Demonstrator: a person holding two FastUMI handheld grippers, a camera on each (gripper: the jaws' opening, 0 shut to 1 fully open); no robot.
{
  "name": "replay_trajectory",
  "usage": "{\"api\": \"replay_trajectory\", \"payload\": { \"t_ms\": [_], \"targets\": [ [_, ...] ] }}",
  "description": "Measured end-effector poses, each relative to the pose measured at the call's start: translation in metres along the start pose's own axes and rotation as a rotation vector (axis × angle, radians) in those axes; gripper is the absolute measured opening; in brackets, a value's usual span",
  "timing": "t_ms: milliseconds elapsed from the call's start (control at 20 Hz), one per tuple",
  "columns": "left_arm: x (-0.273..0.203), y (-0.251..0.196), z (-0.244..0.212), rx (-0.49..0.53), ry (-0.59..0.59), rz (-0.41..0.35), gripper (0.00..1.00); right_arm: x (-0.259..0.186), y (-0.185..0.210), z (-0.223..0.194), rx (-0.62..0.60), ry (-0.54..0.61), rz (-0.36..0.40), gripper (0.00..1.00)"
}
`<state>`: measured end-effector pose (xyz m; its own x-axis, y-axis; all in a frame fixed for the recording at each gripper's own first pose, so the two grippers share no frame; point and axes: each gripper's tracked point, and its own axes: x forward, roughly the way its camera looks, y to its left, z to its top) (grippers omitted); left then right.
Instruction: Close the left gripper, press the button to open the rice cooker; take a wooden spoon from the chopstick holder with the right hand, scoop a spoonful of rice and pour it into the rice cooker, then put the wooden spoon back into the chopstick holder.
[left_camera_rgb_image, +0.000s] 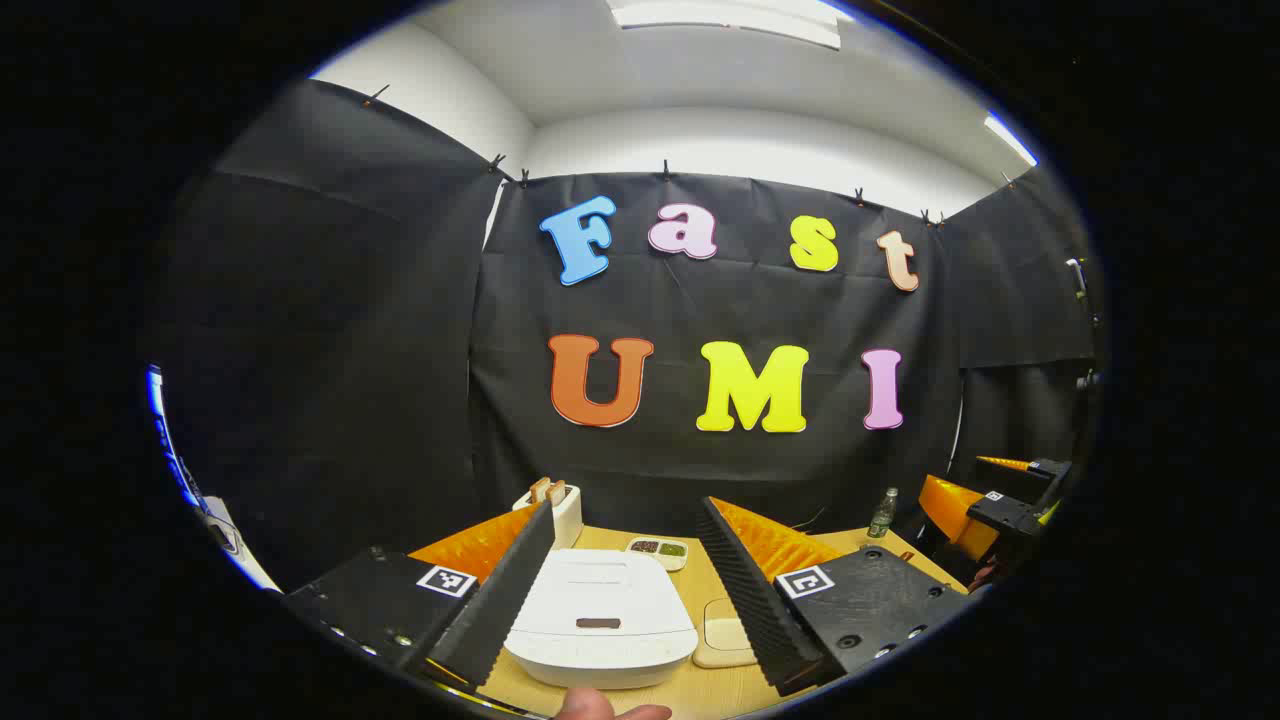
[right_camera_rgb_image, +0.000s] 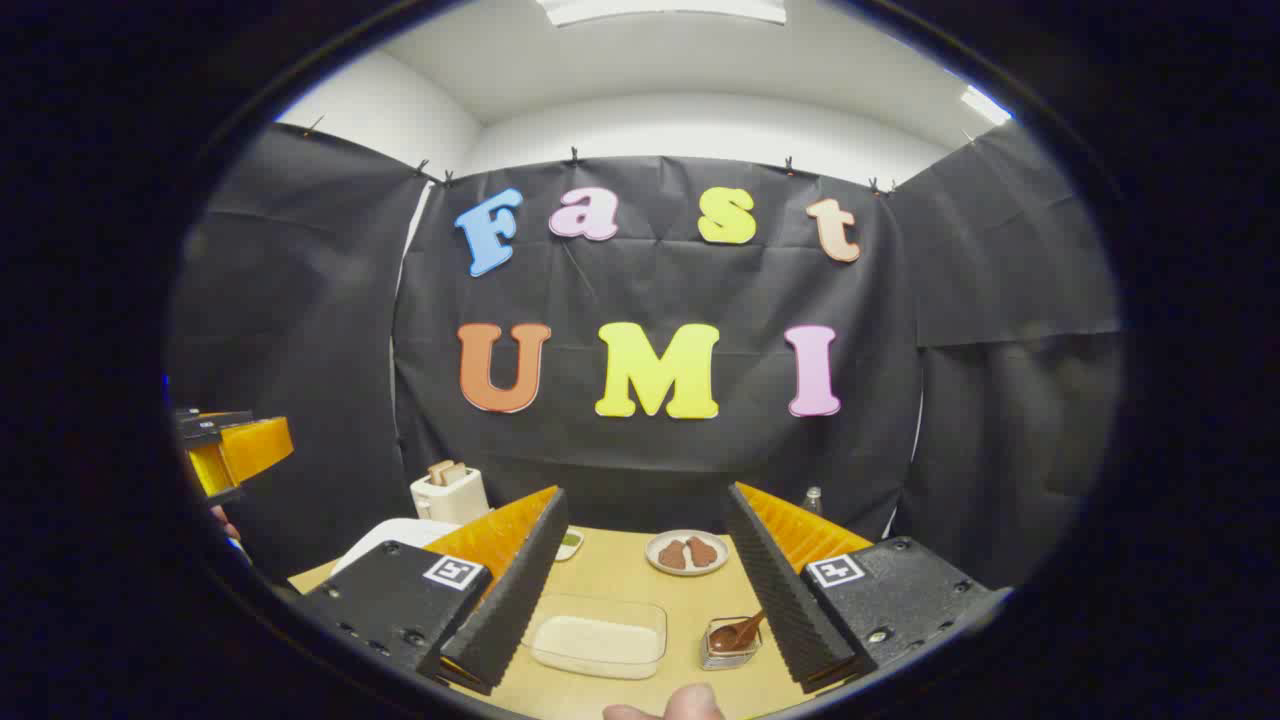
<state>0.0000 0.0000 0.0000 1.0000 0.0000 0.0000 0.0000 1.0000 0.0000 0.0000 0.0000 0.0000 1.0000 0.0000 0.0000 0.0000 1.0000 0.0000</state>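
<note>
Lower centre of left gripper view, left tongs (left_camera_rgb_image: 625, 590) wide open, empty, over closed rice cooker (left_camera_rgb_image: 598, 620); right tongs (right_camera_rgb_image: 645, 590) wide open, empty, wooden spoon (right_camera_rgb_image: 738, 632) partly hidden in chopstick holder (right_camera_rgb_image: 729, 645).

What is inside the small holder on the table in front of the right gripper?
A wooden spoon leans inside the holder, bowl end down. Its lower tip and the holder's bottom are hidden.

A light wooden table (right_camera_rgb_image: 620, 575) carries, ahead of the right gripper (right_camera_rgb_image: 645, 590), a clear rice container (right_camera_rgb_image: 598, 636), chopstick holder (right_camera_rgb_image: 728, 645), plate (right_camera_rgb_image: 686, 553); leftward, rice cooker (left_camera_rgb_image: 598, 620) and toaster (left_camera_rgb_image: 560, 510).
</note>
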Motion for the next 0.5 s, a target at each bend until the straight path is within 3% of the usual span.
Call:
{"api": "replay_trajectory", "payload": {
  "t_ms": [500],
  "targets": [
    [-0.0059, 0.0081, -0.0074, 0.018, 0.011, 0.038, 0.94, -0.0015, -0.0111, -0.0020, -0.009, 0.001, -0.007, 1.00]
  ]
}}
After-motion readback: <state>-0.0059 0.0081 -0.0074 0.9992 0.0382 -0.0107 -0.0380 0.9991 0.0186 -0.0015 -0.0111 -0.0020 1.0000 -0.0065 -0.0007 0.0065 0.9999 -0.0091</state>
